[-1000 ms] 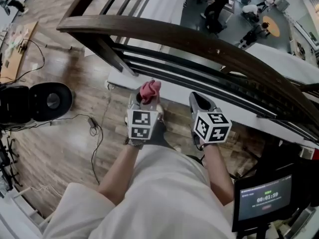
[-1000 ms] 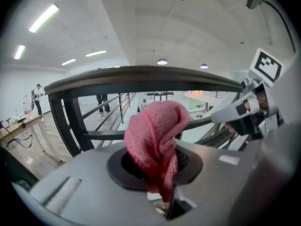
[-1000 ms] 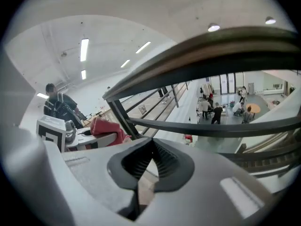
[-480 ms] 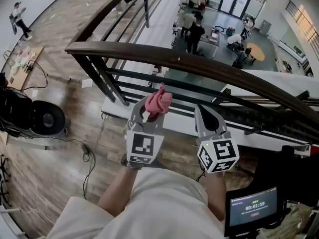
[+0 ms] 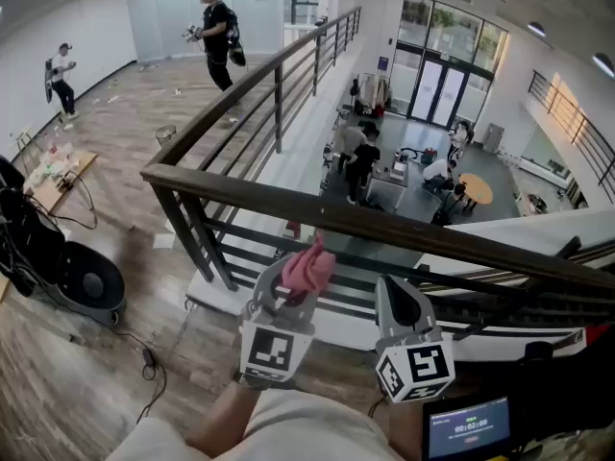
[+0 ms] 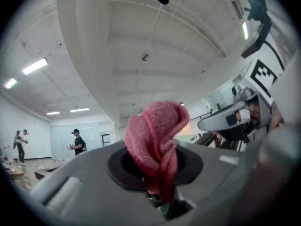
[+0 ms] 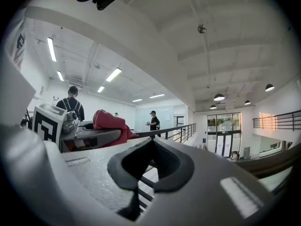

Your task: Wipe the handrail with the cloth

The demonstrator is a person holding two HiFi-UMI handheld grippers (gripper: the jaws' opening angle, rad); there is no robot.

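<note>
A dark wooden handrail crosses the head view from mid left down to the right edge, with black bars beneath it. My left gripper is just below and in front of it, shut on a bunched pink cloth whose top overlaps the rail's lower edge. The left gripper view shows the cloth clamped between the jaws and sticking up. To its right my right gripper is shut with nothing in it, a little below the rail. In the right gripper view the closed jaws are bare and the cloth is at left.
Beyond the rail is a drop to a lower hall with several people. A black round machine and cables lie on the wooden floor at left. Two people stand far back. A small timer screen is at bottom right.
The head view has tilted up, so the handrail sits lower in frame and the hall shows. Both grippers have risen toward the rail, the cloth still held in the left.
</note>
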